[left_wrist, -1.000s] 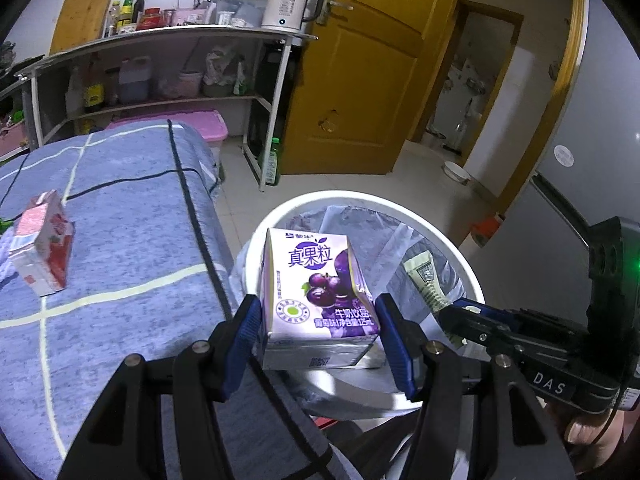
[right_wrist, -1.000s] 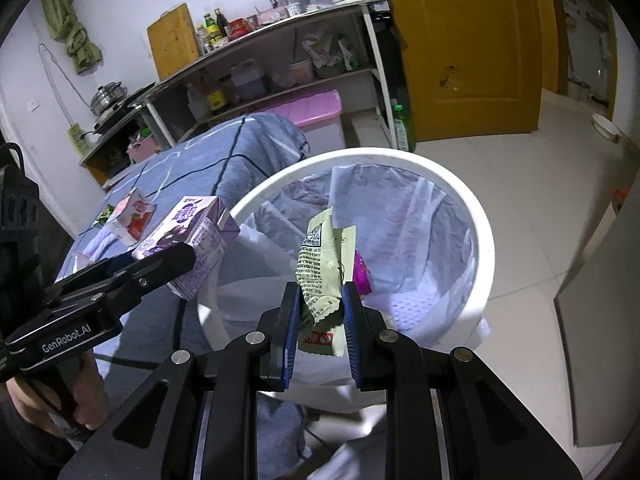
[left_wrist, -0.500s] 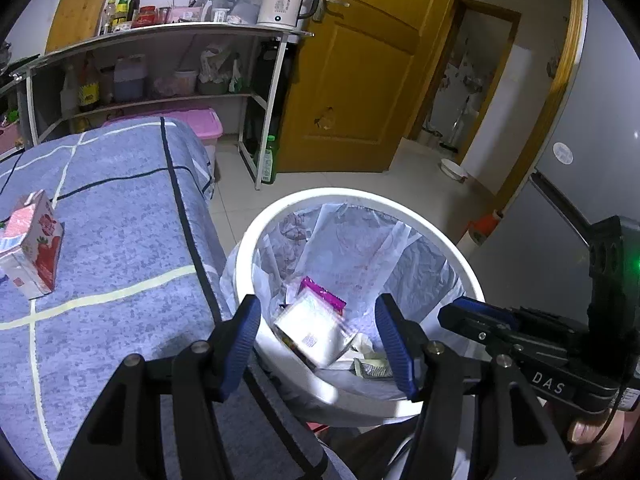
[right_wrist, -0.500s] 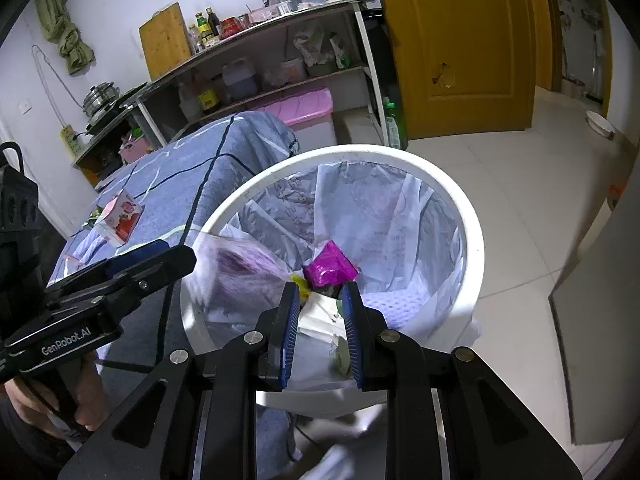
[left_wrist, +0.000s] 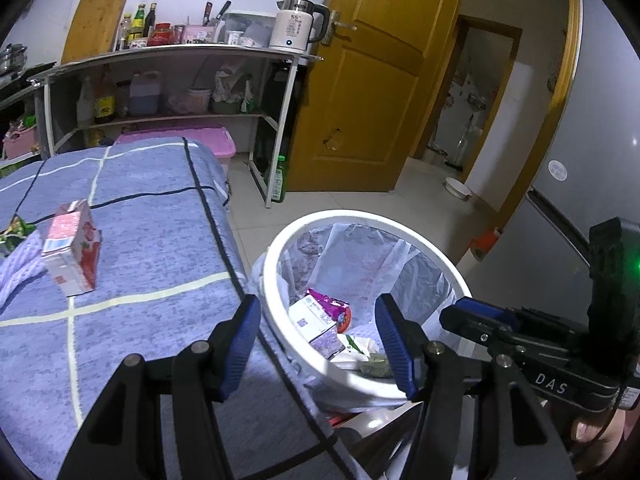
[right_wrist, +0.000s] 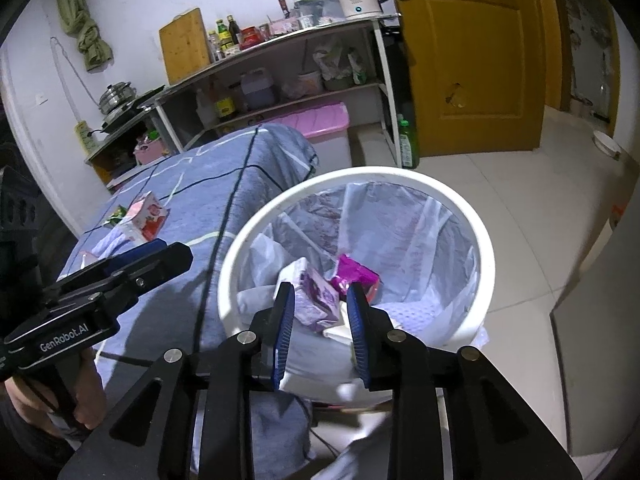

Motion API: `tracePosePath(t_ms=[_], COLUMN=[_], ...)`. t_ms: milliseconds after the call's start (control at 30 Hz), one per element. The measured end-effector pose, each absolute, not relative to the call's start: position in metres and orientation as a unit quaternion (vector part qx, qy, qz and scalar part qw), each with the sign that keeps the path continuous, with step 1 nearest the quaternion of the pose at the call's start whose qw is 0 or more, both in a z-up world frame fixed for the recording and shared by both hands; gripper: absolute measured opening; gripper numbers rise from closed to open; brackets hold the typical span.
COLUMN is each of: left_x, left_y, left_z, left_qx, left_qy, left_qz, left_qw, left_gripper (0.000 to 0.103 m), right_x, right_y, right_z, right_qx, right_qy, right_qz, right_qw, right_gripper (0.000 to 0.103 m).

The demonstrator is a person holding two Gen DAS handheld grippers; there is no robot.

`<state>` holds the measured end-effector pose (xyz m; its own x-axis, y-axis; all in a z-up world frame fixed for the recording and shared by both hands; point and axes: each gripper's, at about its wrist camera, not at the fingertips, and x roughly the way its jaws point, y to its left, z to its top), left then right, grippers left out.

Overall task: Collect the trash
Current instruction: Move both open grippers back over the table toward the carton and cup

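The white bin (left_wrist: 424, 248) stands on the floor just beside the blue table (left_wrist: 132, 248). Its near rim is cut off behind both tools, and its base is out of sight. A thin clear liner covers the inside wall.

The left gripper (left_wrist: 318, 338) hangs over the near edge of the bin, its blue pads spread wide apart with nothing between them. The right gripper (right_wrist: 320, 324) hangs over the same near rim, its pads also parted and holding nothing.

Inside the bin, a purple juice carton (right_wrist: 316, 296) lies on its side, tilted, with its long axis running from the near left up toward the far right. Its printed face is hard to read. A bright pink wrapper (right_wrist: 354, 274) rests just beside it, touching it. A pale green wrapper (left_wrist: 374, 360) lies lower down, partly hidden by the left tool's pad.

On the table, well apart from the bin, a red and white carton (left_wrist: 72, 248) lies on its side. A green packet (left_wrist: 14, 232) beyond it is cut off at the picture's edge.
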<state>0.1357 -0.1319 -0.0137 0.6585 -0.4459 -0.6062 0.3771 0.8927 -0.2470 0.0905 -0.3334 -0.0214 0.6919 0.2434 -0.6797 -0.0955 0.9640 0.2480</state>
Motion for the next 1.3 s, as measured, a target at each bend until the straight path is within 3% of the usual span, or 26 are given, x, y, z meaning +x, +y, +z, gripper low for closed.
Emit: tracePosePath(t_ms=[1300], left_x=[0.069], left_y=[-0.005], left_z=[-0.017], left_qx=[-0.082], left_qy=[0.33], left_qz=[-0.073], left_qw=[0.938], left_gripper=[0.061], right_x=[0.069], right_y=[-0.206], right_z=[-0.016], right_qx=[0.036], right_qy=[0.372], right_qz=[0.237], right_qw=[0.897], right_gripper=[0.037])
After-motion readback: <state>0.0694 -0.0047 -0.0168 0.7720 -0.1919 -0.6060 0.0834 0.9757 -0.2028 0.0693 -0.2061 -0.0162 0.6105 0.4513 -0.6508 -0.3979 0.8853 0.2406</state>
